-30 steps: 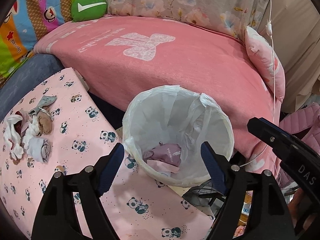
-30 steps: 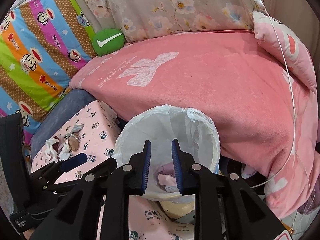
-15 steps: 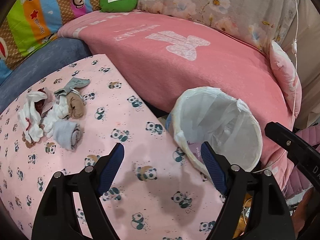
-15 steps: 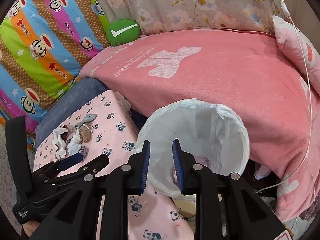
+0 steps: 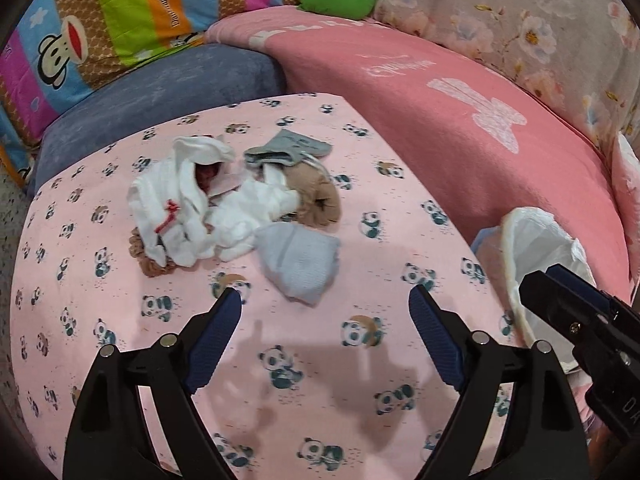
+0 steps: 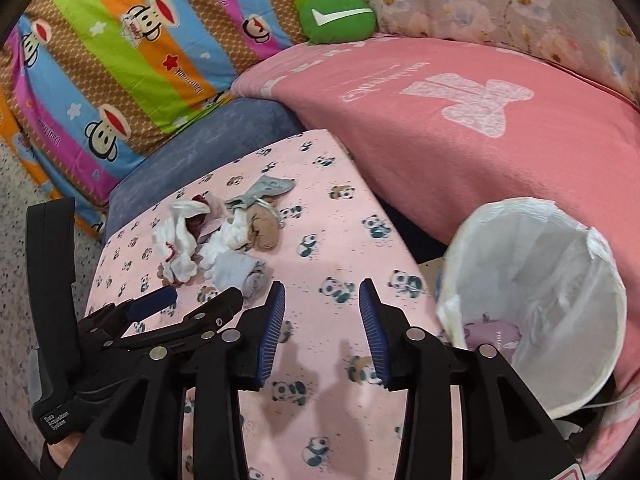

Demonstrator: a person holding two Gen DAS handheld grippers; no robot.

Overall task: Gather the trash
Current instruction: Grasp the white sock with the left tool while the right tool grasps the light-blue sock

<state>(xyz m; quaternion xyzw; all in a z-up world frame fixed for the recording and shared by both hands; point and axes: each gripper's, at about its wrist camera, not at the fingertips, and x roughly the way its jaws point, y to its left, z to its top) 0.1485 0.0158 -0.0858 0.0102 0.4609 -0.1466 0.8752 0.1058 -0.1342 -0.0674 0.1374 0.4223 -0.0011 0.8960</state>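
Note:
A heap of trash lies on the pink panda-print table (image 5: pixel 312 380): white crumpled cloth (image 5: pixel 180 204), a pale blue wad (image 5: pixel 300 260), a brown piece (image 5: pixel 316 196) and a grey piece (image 5: pixel 292 150). The heap also shows in the right wrist view (image 6: pixel 224 240). My left gripper (image 5: pixel 324 312) is open and empty, just short of the blue wad. My right gripper (image 6: pixel 322 308) is open and empty above the table, right of the left gripper (image 6: pixel 152 304). The white-lined bin (image 6: pixel 536 300) stands right of the table with pink trash (image 6: pixel 494 332) inside; its rim shows in the left wrist view (image 5: pixel 536 248).
A pink blanket covers the bed (image 6: pixel 480 140) behind the table and bin. A blue-grey cushion (image 5: pixel 160 92), a striped monkey-print pillow (image 6: pixel 120 52) and a green round cushion (image 6: pixel 340 18) lie at the back. Speckled floor (image 6: pixel 16 240) is at the left.
Both grippers swung left from over the bin to over the table, toward the heap. The right gripper's jaws opened from nearly closed. The left stayed open.

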